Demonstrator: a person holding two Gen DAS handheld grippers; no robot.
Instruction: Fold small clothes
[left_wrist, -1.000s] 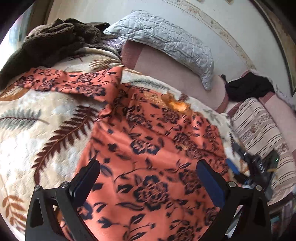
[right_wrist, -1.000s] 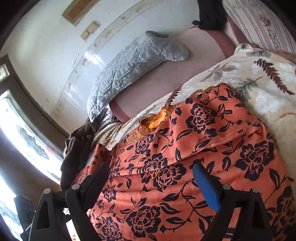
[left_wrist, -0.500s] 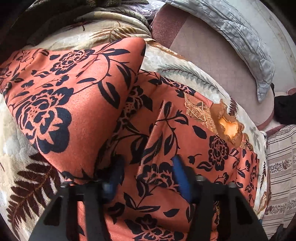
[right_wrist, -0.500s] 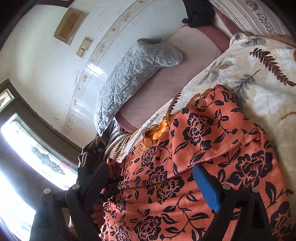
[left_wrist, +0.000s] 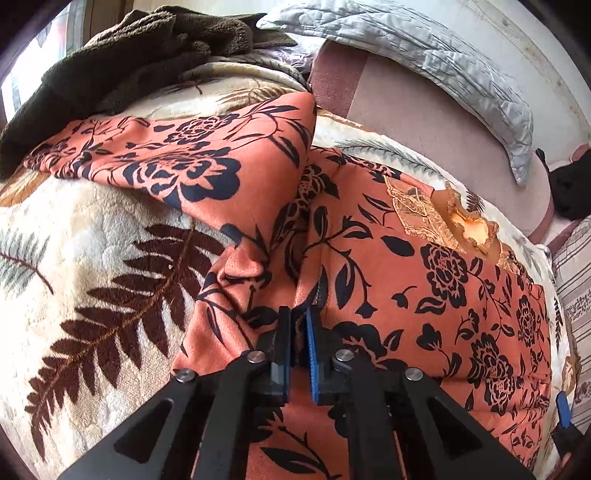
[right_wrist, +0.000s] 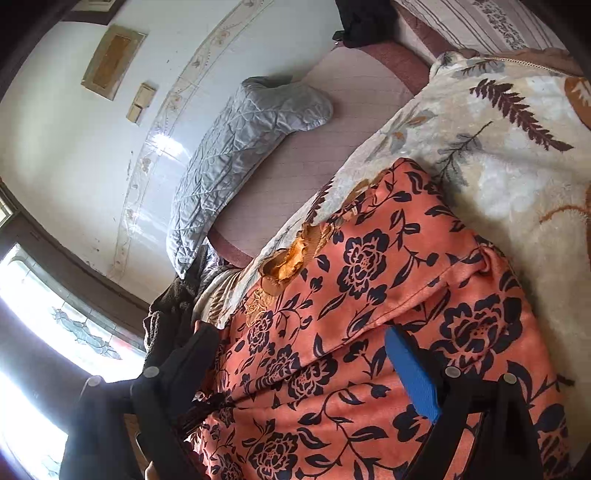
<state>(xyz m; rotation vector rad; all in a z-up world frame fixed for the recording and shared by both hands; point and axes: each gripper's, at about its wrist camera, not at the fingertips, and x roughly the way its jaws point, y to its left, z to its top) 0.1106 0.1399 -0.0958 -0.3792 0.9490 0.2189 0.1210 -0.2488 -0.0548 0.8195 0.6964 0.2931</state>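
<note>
Your left gripper (left_wrist: 298, 325) pinches a ridge of the soft orange floral garment (left_wrist: 424, 295) lying on the plush fern-print blanket (left_wrist: 92, 258), collar toward the quilted pillow (left_wrist: 424, 48); your right gripper (right_wrist: 303, 354) gapes wide over it

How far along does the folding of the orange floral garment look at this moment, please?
Barely started. Done: the orange floral garment lies spread on the leaf-print blanket, one sleeve still stretched out sideways. In hand: the left gripper is shut on a ridge of fabric near that sleeve's base; the right gripper hangs open over the cloth. Left: every fold.
</note>
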